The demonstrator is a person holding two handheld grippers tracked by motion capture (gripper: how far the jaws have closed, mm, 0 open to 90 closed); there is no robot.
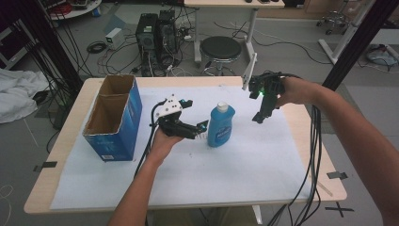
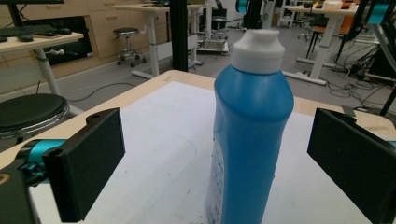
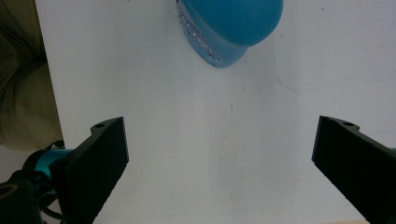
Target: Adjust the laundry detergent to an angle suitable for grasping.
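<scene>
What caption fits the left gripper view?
Open left gripper lined up on an upright blue bottle with a white cap.

Blue bottle (image 1: 221, 126) with white cap (image 1: 222, 106); blue box (image 1: 114, 118), brown inside; white sheet (image 1: 244, 160) over tan table (image 1: 70, 117); black jaws.

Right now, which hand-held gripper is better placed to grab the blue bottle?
Left. The left hand-held gripper is level with the upright blue plastic bottle with a white cap, open jaws either side. The right hand-held gripper hangs above the white sheet, off to the side.
</scene>
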